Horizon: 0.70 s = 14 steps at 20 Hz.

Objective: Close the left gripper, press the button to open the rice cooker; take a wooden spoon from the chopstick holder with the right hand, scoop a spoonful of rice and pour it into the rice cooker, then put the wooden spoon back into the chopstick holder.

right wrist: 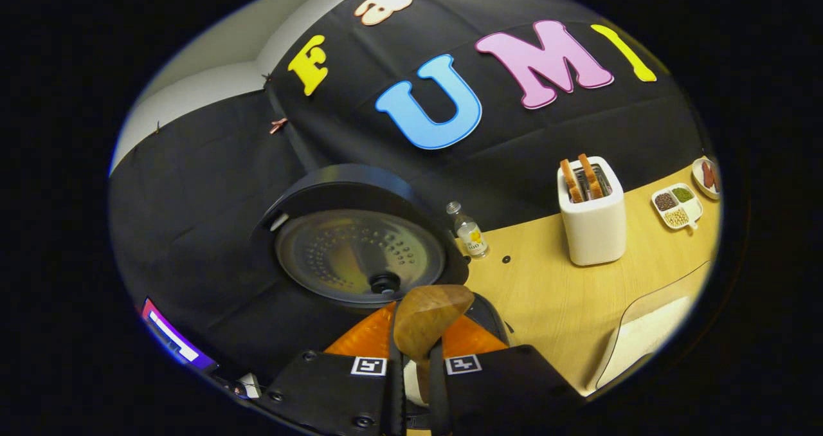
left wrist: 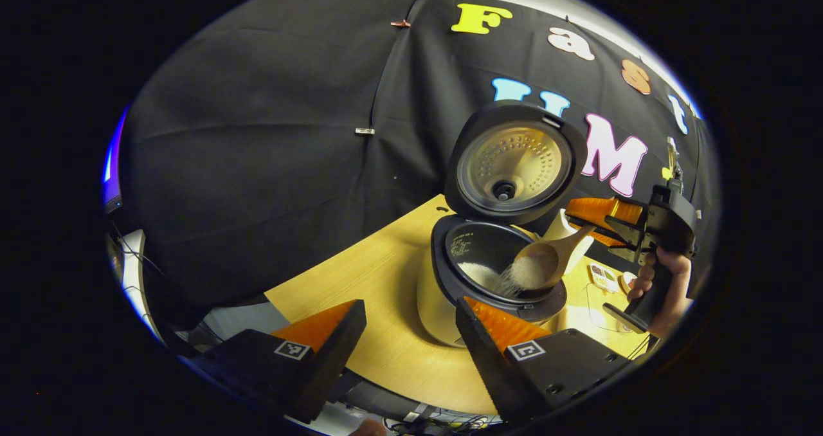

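The rice cooker stands on the wooden table with its lid swung up; rice lies in its dark inner pot. Over the pot's right rim a wooden spoon tilts and rice spills from it into the pot. My right gripper, held by a hand, is shut on the spoon's handle. In the right gripper view the spoon rises between the closed fingers of the right gripper, in front of the lid. My left gripper is open, low and left of the cooker, holding nothing.
A white toaster with two toast slices stands on the table, with a small bottle, a divided dish of grains and a plate beyond. A clear container of rice sits near the right edge.
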Each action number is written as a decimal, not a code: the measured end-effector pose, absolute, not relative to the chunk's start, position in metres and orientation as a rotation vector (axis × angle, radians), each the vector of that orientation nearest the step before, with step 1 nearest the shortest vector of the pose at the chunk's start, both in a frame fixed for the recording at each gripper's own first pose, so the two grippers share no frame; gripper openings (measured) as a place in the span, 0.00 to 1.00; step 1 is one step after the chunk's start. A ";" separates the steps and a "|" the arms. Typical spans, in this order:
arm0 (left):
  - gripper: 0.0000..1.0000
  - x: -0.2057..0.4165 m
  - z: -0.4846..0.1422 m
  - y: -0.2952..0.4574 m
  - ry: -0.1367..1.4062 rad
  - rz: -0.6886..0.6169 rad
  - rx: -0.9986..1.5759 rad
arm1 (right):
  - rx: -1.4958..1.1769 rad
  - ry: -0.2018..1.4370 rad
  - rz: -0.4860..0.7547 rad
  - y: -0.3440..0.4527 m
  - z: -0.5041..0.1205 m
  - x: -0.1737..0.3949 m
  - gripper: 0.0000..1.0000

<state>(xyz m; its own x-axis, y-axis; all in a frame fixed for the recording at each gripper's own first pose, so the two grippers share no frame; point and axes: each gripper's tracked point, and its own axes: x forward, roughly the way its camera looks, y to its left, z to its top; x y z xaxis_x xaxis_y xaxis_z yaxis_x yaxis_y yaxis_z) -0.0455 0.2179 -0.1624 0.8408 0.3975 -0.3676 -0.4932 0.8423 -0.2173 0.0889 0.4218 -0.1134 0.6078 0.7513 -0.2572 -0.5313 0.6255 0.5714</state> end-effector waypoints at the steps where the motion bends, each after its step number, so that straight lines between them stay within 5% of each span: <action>1: 0.95 -0.045 -0.163 0.218 0.319 0.479 -0.314 | 0.458 0.510 0.804 0.426 -0.113 0.084 0.18; 14: 0.95 -0.048 -0.188 0.210 0.362 0.482 -0.352 | 0.051 0.307 1.006 0.429 -0.124 0.042 0.18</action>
<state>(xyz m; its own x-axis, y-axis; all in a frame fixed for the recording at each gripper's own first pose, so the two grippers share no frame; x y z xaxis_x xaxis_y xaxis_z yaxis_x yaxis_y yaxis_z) -0.0482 0.2100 -0.1876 0.8256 0.3828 -0.4146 -0.5052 0.8288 -0.2407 0.0421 0.4286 -0.1240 0.4963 0.8372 -0.2296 -0.8229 0.5380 0.1828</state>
